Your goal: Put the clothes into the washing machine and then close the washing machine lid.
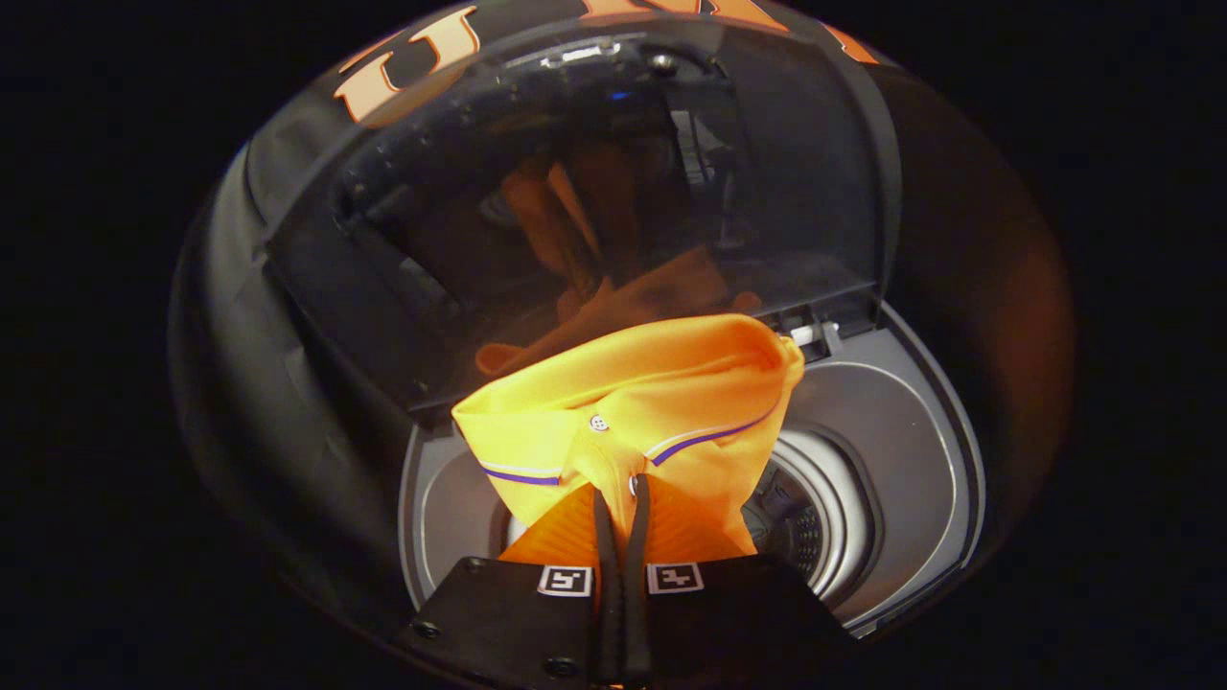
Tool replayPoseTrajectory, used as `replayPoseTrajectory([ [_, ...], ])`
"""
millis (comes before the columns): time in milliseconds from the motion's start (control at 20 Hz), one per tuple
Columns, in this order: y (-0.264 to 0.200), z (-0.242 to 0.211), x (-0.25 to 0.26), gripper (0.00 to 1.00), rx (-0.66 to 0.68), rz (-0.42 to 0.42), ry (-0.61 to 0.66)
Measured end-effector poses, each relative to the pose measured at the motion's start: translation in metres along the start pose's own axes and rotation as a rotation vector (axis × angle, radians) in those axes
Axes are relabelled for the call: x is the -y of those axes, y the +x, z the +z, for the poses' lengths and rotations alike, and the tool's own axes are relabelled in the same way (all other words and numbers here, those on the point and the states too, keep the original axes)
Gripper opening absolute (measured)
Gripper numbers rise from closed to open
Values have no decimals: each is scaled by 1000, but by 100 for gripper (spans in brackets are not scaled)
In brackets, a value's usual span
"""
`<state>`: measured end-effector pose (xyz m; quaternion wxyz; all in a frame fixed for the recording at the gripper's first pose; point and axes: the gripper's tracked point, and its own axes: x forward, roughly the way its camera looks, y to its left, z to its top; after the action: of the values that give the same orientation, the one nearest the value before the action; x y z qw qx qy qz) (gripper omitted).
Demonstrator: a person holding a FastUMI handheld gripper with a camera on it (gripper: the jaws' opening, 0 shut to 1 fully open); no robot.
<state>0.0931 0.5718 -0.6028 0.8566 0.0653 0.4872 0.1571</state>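
Observation:
An orange polo shirt (661,393) with a purple-striped collar and a small button hangs from my gripper (621,491), whose two fingers are shut on the fabric near the collar. The shirt is bunched up and held right over the round drum opening (810,522) of a grey top-loading washing machine (911,450). The machine's dark see-through lid (594,211) stands raised behind the shirt and mirrors the orange cloth. The shirt covers most of the drum; the perforated drum wall shows just to the right of the fingers.
The lid's hinge (815,333) sits at the back right of the machine's top. Black booth cloth (240,316) surrounds the machine on the left and behind.

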Motion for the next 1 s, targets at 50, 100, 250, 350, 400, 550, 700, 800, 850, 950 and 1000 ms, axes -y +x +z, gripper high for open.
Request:
replayPoseTrajectory([
  [50, 7, -9, 2, 8, -28, -13, -7],
  [100, 17, -17, 6, 8, -60, -28, -9],
  [250, 33, -43, 11, 8, -156, -61, 40],
  [350, 38, -48, 15, 8, -178, -82, 49],
  [400, 37, -49, 16, 8, -185, -87, 42],
  [550, 38, -52, 16, 8, -206, -94, 43],
  [700, 40, -46, 18, 8, -185, -97, 29],
  [800, 35, -51, 18, 24, -212, -95, 39],
  [850, 34, -51, 20, 39, -214, -108, 43],
  [950, 34, -49, 23, 69, -200, -129, 37],
  [1000, 32, -46, 24, 84, -201, -129, 34],
])
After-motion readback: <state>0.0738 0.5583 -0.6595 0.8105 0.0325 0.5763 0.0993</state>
